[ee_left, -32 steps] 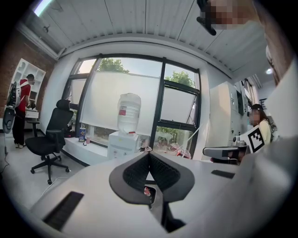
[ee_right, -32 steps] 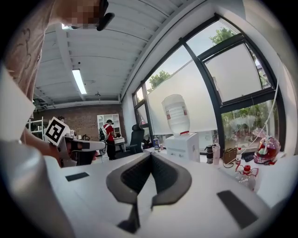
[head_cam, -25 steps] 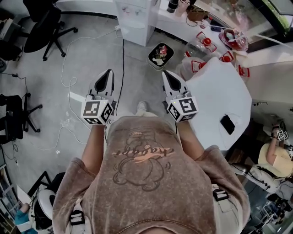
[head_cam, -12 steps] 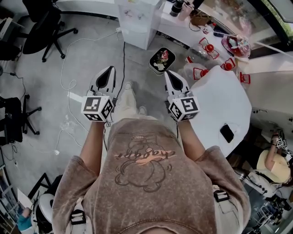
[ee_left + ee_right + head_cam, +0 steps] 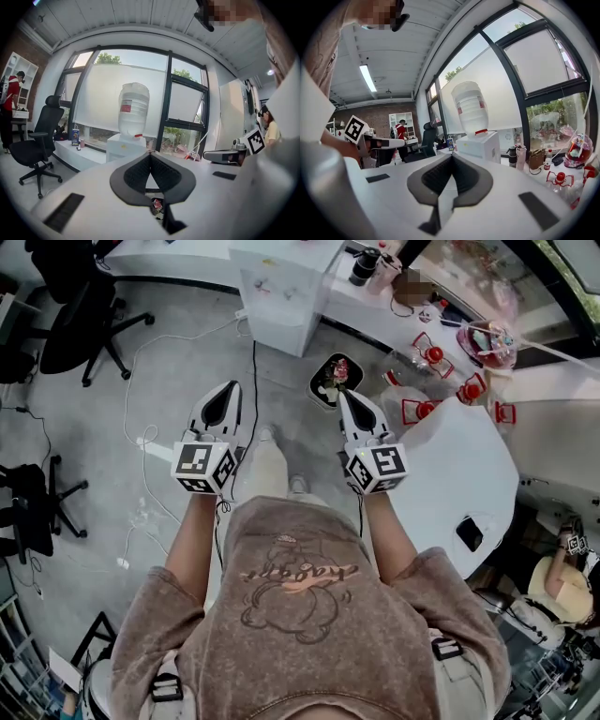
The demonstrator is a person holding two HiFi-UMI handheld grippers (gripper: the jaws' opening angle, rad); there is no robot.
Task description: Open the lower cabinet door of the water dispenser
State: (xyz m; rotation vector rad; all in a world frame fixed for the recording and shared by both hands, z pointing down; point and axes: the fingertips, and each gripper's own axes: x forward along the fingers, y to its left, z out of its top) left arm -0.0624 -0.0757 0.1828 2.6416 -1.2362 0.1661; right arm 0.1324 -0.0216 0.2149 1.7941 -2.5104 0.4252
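The white water dispenser (image 5: pixel 279 296) stands against the counter at the top of the head view, some way beyond both grippers. Its bottle (image 5: pixel 133 115) and body (image 5: pixel 123 146) show straight ahead in the left gripper view, and the body (image 5: pixel 481 144) also in the right gripper view. My own jaws hide the lower cabinet door in both gripper views. My left gripper (image 5: pixel 229 387) (image 5: pixel 150 153) is shut with nothing in it. My right gripper (image 5: pixel 344 395) (image 5: pixel 451 155) is likewise shut and empty. The two are held side by side, pointing towards the dispenser.
A black bin with rubbish (image 5: pixel 334 379) sits on the floor just ahead of the right gripper. A black cable (image 5: pixel 253 371) runs from the dispenser along the floor. A white table (image 5: pixel 473 460) is at the right, an office chair (image 5: pixel 80 310) at the left.
The person has stepped forward and both grippers have moved closer to the dispenser, which now shows lower in the head view. Both pairs of jaws stay shut.
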